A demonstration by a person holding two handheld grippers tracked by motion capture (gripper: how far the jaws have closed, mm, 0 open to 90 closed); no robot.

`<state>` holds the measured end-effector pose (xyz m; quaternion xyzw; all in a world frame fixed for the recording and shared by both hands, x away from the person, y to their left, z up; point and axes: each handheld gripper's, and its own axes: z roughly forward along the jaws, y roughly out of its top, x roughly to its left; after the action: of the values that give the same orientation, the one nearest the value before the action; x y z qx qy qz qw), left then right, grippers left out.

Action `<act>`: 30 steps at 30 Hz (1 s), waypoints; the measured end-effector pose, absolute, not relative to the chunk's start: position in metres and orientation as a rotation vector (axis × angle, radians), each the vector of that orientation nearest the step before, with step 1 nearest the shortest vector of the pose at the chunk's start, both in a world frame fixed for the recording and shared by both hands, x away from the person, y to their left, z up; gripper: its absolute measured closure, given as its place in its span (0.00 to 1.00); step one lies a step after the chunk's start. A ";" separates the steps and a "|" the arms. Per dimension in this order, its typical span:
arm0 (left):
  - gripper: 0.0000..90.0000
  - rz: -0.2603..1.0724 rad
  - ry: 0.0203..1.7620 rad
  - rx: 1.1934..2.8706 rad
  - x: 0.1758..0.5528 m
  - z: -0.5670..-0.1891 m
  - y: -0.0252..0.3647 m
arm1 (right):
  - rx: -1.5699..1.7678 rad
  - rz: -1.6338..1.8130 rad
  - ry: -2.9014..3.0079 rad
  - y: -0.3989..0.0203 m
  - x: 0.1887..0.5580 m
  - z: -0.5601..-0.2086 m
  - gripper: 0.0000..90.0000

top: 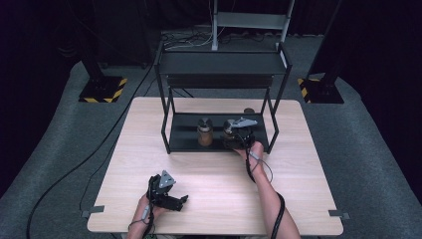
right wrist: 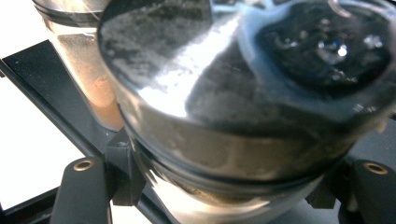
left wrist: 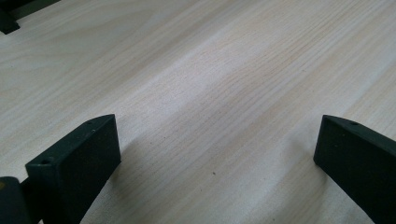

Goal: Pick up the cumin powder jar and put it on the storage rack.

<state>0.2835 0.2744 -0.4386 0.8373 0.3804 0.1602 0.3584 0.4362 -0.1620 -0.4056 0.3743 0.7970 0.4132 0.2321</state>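
Right now my right gripper (top: 234,135) is clamped on the upright jar (right wrist: 243,116) on the rack's (top: 171,134) lower shelf, second jar (top: 204,132) just beside; left gripper (top: 171,199) idles released over the bench (left wrist: 210,93).

- The left gripper (left wrist: 212,154) looks down along its two black jaws at a wooden table (left wrist: 205,79).
- The jaws stand wide apart, one at the lower left and one at the lower right.
- Between them there is bare light wood with fine grain lines.
- Each jaw throws a soft shadow on the wood.
- A dark object (left wrist: 8,21) sits at the top left corner; I cannot tell what it is.
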 end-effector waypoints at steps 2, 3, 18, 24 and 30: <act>0.00 0.413 0.982 2.160 0.283 -0.439 0.274 | 1.026 1.136 2.192 -0.161 0.437 -0.406 0.33; 0.00 0.413 0.981 2.160 0.284 -0.439 0.274 | 1.025 1.135 2.196 -0.161 0.437 -0.405 0.33; 0.00 0.413 0.981 2.160 0.284 -0.439 0.274 | 1.022 1.126 2.219 -0.153 0.442 -0.409 0.33; 0.00 0.413 0.982 2.160 0.283 -0.439 0.274 | 1.028 1.125 2.222 -0.152 0.443 -0.412 0.33; 0.00 0.413 0.982 2.161 0.283 -0.439 0.274 | 1.043 1.143 2.220 -0.152 0.444 -0.413 0.33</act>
<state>0.2835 0.2743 -0.4385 0.8374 0.3806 0.1601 0.3582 0.4444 -0.1520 -0.4131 0.3764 0.8010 0.4124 0.2160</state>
